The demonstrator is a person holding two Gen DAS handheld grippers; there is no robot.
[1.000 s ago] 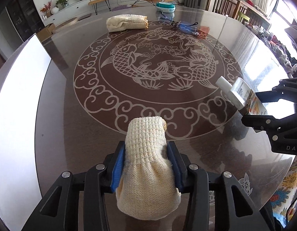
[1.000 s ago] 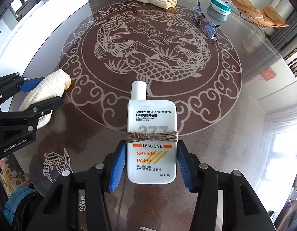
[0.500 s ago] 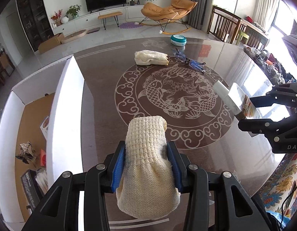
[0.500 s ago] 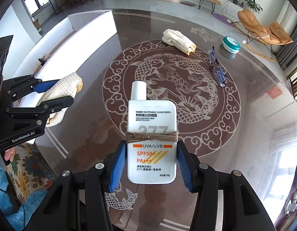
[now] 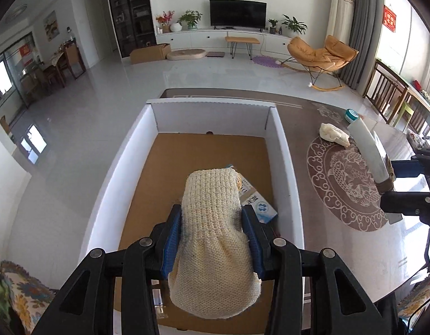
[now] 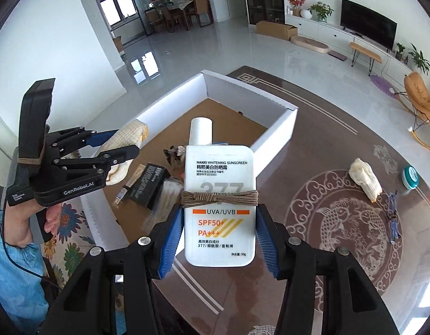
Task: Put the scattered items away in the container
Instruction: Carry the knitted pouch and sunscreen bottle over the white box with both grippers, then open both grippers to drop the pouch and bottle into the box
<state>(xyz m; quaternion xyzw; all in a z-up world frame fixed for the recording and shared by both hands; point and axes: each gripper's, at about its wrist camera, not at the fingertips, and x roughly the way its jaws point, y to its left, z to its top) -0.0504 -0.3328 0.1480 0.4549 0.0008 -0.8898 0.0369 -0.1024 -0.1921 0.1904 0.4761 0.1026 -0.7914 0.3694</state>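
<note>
My left gripper [image 5: 212, 223] is shut on a cream knitted cloth [image 5: 212, 240] and hangs above the brown floor of the white box [image 5: 284, 162]. In the right wrist view the left gripper [image 6: 123, 143] with its cloth [image 6: 125, 142] shows over the box's near left wall. My right gripper [image 6: 219, 229] is shut on a white sunscreen bottle [image 6: 219, 195] wrapped with twine, held above the table beside the box [image 6: 279, 128]. A second knitted cloth [image 6: 365, 177], a teal round tin [image 6: 409, 177] and blue glasses [image 6: 393, 217] lie on the table.
Inside the box lie a black carton [image 6: 149, 182], a foil-wrapped piece [image 6: 174, 153] and a blue-white packet [image 5: 258, 202]. The brown table [image 6: 340, 265] bears a fish medallion. A person's hand and blue sleeve [image 6: 17, 240] hold the left gripper. A floral cushion [image 5: 17, 293] sits low left.
Both grippers rose and swung left from over the table medallion toward the white box. The left one with its cloth now hangs over the box's inside; the bottle is nearer the box's wall.
</note>
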